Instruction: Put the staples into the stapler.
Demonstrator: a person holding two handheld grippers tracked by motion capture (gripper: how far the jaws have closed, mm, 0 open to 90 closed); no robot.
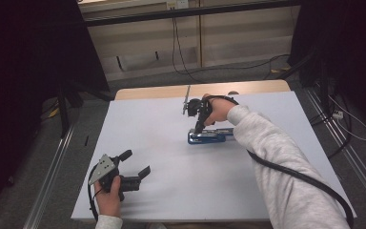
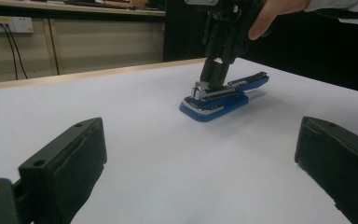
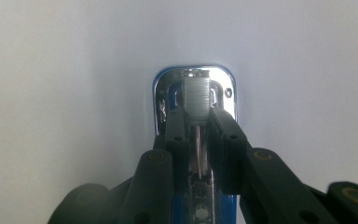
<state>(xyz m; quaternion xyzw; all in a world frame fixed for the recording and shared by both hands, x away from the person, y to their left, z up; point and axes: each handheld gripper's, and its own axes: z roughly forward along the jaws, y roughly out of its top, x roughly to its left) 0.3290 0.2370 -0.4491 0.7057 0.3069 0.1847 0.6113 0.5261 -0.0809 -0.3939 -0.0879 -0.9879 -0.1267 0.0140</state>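
One blue stapler (image 1: 210, 136) is lying flat near the middle of the white counter (image 1: 171, 191). The right gripper (image 1: 199, 125) is reaching down on its front end, and its jaws are squeezing the shiny metal part in the middle. The left gripper (image 1: 138, 164) is resting near the counter's front edge, well apart from the stapler, with its jaws standing wide apart and holding nothing. The stapler is looking hard, stiff and a bit heavy, with slippery metal, so gripping its narrow sides seems best. There are two grippers.
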